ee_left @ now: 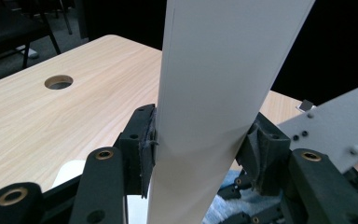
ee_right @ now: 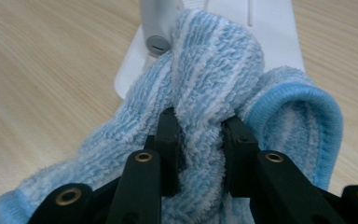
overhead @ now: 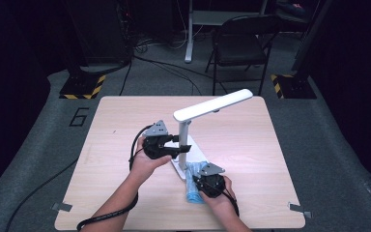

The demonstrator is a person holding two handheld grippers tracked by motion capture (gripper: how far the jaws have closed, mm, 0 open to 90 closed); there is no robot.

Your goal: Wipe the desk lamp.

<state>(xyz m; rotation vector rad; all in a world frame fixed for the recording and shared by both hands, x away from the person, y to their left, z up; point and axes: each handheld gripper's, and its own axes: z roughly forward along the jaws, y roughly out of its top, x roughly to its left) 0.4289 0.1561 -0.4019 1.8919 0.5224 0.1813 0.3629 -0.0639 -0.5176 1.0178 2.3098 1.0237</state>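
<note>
Nearest the person, the right gripper (ee_right: 199,140) has its two black jaws pinched tight on a bunched fold of the fluffy blue-and-white striped terry cloth (ee_right: 214,93), which bulges up between and around the pads. In the high view that right gripper (overhead: 207,186) sits at the near middle of the table, with the cloth (overhead: 192,186) lying on the wood and reaching up against the near edge of the flat white rectangular lamp base (overhead: 178,166). Just beyond, the left gripper (overhead: 181,147) comes in from the left and is closed level on the slim white upright post of the desk lamp (overhead: 184,133); in the left gripper view its pads press both sides of the broad white post (ee_left: 214,93), jaws held about as far apart as the post is wide. Higher up, the lamp's long white head (overhead: 212,106) slants away up to the right. All of it rests on the light wood-grain table (overhead: 251,159), and past its far edge stands a dark folding chair (overhead: 239,46).
</note>
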